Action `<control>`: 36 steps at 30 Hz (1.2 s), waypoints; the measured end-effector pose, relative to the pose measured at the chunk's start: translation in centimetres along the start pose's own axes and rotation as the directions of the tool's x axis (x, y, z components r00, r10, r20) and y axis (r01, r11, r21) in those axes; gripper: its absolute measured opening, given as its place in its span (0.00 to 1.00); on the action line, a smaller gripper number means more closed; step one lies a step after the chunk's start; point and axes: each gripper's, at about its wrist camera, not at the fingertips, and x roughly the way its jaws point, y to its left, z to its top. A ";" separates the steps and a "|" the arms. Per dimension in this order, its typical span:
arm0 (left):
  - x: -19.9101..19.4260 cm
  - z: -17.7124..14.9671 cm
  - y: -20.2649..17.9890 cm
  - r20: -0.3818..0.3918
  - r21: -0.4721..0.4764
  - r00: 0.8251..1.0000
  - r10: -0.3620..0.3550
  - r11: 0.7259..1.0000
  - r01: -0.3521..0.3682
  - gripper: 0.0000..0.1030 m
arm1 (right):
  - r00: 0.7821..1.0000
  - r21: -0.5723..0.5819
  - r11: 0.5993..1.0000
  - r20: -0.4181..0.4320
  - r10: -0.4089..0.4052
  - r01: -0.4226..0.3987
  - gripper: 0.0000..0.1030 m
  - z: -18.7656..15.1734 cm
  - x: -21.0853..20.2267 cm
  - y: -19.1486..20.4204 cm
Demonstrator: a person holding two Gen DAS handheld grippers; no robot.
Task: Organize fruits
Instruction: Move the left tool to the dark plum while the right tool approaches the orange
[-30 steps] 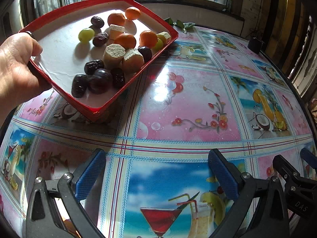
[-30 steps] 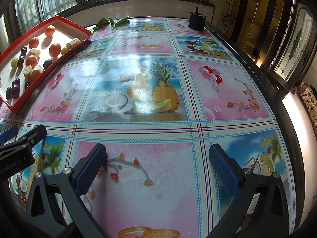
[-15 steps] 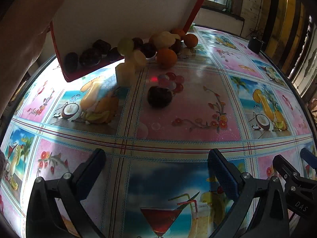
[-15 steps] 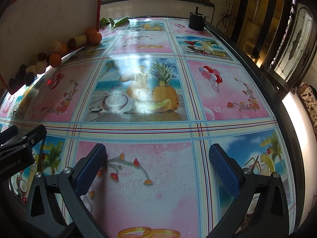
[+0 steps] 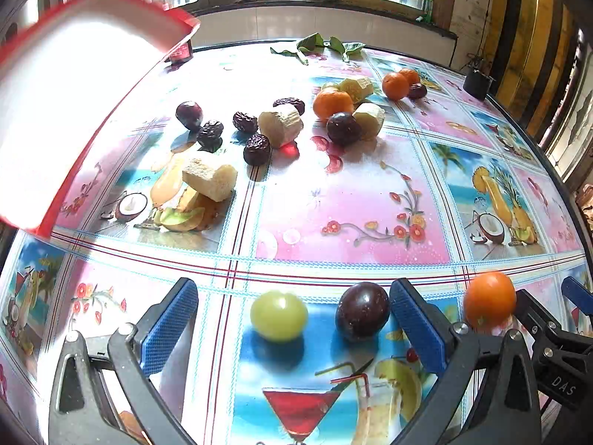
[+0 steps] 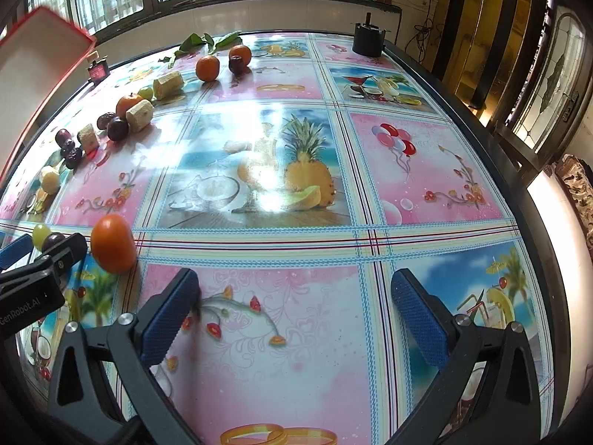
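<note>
1. Far left, a red-rimmed tray (image 5: 55, 111) hangs tilted above the table (image 5: 355, 222), blurred, its white inside bare; the right wrist view catches its corner (image 6: 33, 59) too.
2. Below it on the patterned cloth lies a pale cut chunk (image 5: 209, 176), and behind that a run of dark fruit: one smooth plum (image 5: 189, 114) and several wrinkled dates (image 5: 256, 149).
3. Middle of the table, a bigger pale chunk (image 5: 281, 124) sits just beside one date. To its right an orange (image 5: 332, 102), a dark plum (image 5: 343, 127) and another pale chunk (image 5: 368, 118) crowd together, touching.
4. Farther back right, two more oranges (image 5: 395, 84) sit close with a dark fruit beside them; green leaves (image 5: 318, 44) lie at the far edge.
5. Close in, the left gripper (image 5: 292, 328) stands spread wide, gripping nothing. A green grape (image 5: 278, 316) and a dark plum (image 5: 362, 310) lie between its blue fingers, the plum against the right-hand pad.
6. Just right of that, a blurred orange (image 5: 489, 299) sits between the two tools, seen in the other view (image 6: 113, 243) as well.
7. The right gripper (image 6: 294, 313) is also wide apart and empty, over bare pink cloth, well away from the fruit.
</note>
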 end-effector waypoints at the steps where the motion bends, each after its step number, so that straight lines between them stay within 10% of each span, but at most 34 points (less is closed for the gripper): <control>1: 0.0 0.0 0.0 0.000 0.000 1.000 0.000 1.000 0.000 1.00 | 1.000 0.000 1.000 0.000 0.000 0.000 1.00 0.0 0.1 0.0; 36: -1.2 1.0 1.4 -0.038 0.050 0.999 0.022 0.999 -0.020 0.94 | 0.980 -0.031 0.992 -0.162 0.120 -0.126 1.00 4.3 -1.4 1.6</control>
